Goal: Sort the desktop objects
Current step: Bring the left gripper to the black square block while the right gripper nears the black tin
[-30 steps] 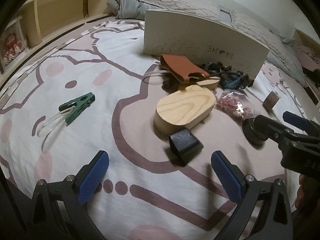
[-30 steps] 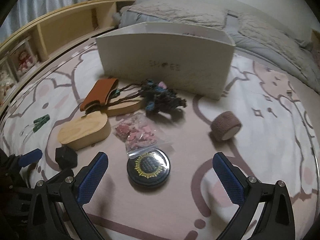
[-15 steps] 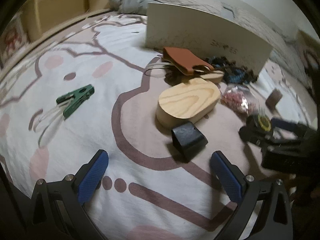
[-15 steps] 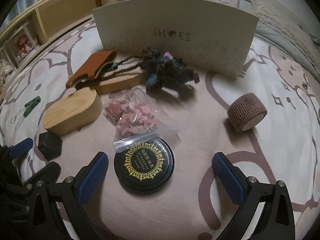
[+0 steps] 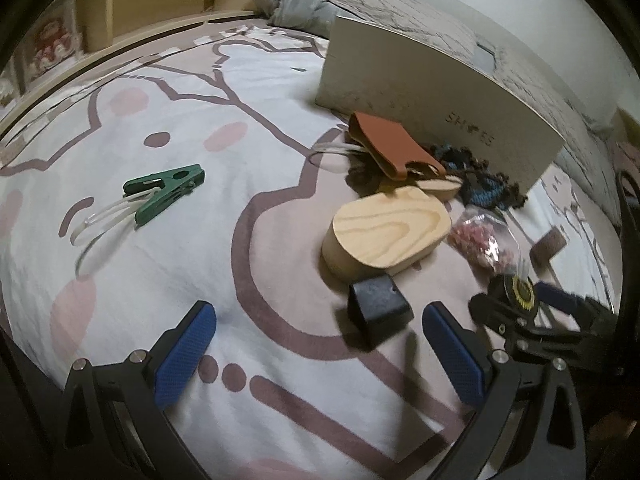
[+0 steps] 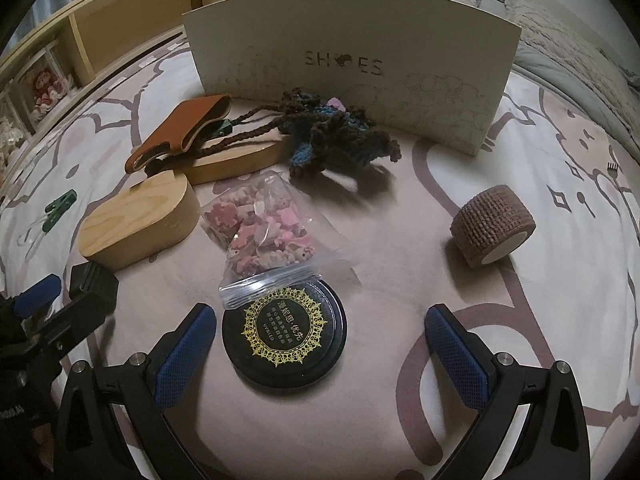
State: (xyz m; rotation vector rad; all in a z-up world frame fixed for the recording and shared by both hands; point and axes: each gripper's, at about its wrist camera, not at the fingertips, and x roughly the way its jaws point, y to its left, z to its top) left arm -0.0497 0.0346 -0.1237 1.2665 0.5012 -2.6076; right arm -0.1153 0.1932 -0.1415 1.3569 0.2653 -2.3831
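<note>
Both grippers hang low over the bed sheet point(image 6: 400, 420), fingers spread wide and holding nothing. At the bottom of the right wrist view, the right gripper point(image 6: 320, 344) frames a round black tin point(image 6: 284, 338) with a gold-patterned lid; the tin sits closer to the left finger, and the mouth of a clear bag of pink beads point(image 6: 264, 232) overlaps its upper edge. A brown tape roll point(image 6: 492, 226) lies well apart at the right. In the left wrist view, the left gripper point(image 5: 320, 340) has a small black block point(image 5: 378, 310) between its fingers, nearer the right one. A wooden oval box point(image 5: 386, 234) sits just above it, a green clip point(image 5: 164, 192) off at left. A cream shoe box point(image 6: 352, 68) stands at the top of the frame.
</note>
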